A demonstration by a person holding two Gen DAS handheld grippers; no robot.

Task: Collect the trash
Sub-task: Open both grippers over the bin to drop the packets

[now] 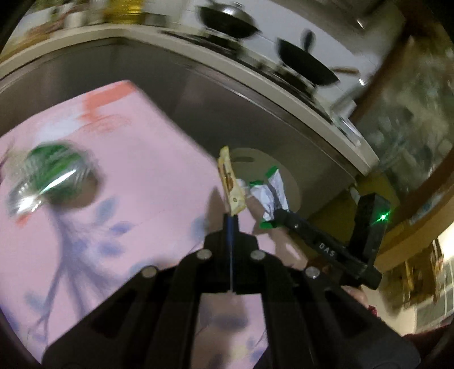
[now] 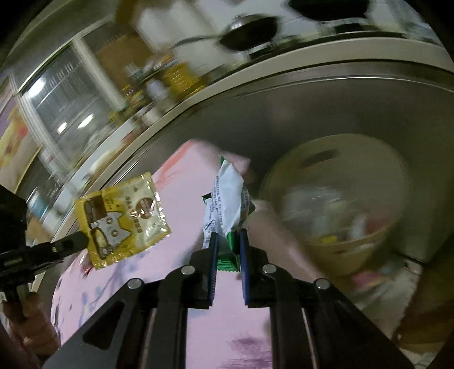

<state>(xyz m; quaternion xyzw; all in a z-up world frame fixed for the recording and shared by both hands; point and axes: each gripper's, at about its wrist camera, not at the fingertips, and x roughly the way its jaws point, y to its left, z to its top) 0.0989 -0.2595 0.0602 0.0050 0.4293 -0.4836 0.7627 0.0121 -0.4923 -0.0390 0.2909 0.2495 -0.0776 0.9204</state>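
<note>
Two tools tilted down: left tool (image 1: 232,217) pinching yellow sachet (image 1: 229,181), right tool (image 2: 228,241) pinching green-white wrapper (image 2: 227,195).

A home kitchen, black pans (image 1: 227,21) on a stove (image 1: 283,73), a long counter (image 2: 283,85), jars and bottles (image 2: 159,85), a pink flowery tablecloth (image 1: 136,176)

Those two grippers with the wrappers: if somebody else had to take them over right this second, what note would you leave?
Left gripper: shut on the yellow wrapper, held in the air.
Right gripper: shut on the green-and-white wrapper, also in the air.
The bin stands past the edge of the pink cloth, below the counter, already with rubbish in it.
Done: both wrappers picked up.
Left: drop both into the bin, then probably fetch the crushed green can lying on the cloth.
</note>
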